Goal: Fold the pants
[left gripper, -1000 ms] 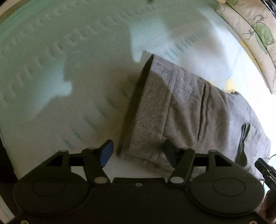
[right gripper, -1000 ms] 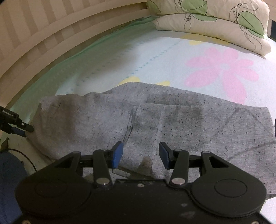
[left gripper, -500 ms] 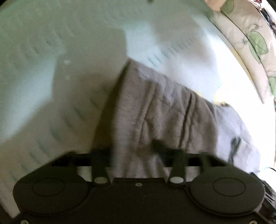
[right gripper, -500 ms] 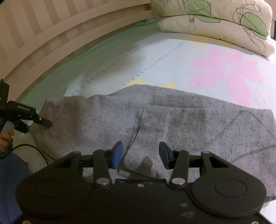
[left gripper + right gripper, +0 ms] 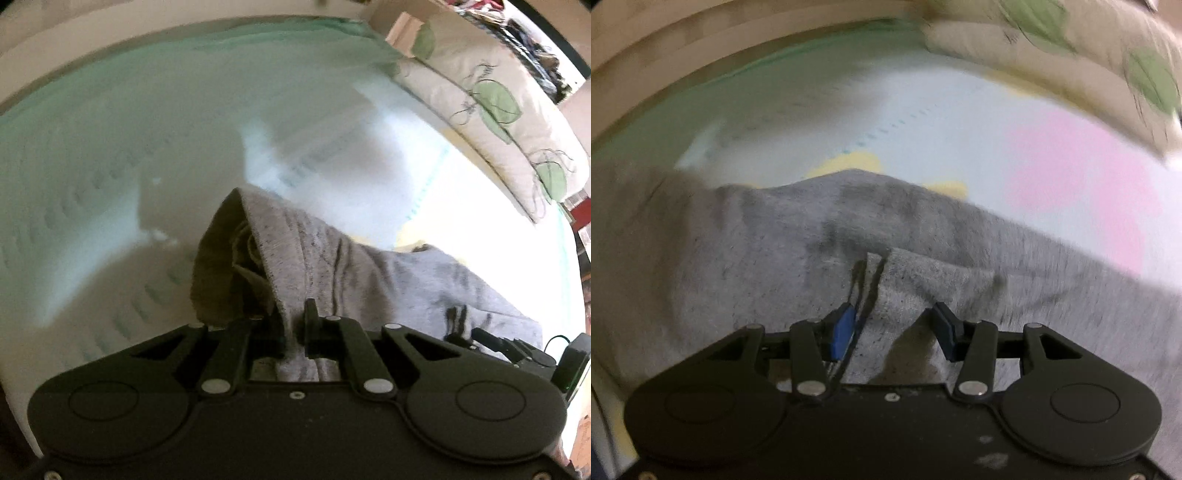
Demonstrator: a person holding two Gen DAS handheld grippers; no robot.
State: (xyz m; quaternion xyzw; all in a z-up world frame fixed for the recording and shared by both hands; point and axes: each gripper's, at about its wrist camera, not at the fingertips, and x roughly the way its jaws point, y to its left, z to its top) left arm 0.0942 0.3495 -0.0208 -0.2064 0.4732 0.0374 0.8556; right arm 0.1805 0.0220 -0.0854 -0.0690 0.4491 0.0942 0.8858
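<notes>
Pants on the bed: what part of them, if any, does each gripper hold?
Left gripper is closing on the grey pants at a leg-end edge; right gripper holds nothing.

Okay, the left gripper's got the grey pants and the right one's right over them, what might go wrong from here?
1. The left gripper, jaws closing, pinches only a narrow bunch at the edge of the grey pants; it might slip out as that end comes off the bed sheet.
2. The right gripper is open over a raised fold and the dark drawstring; it may catch just the string.
3. One-sided lifting could drag the fold crooked.
</notes>
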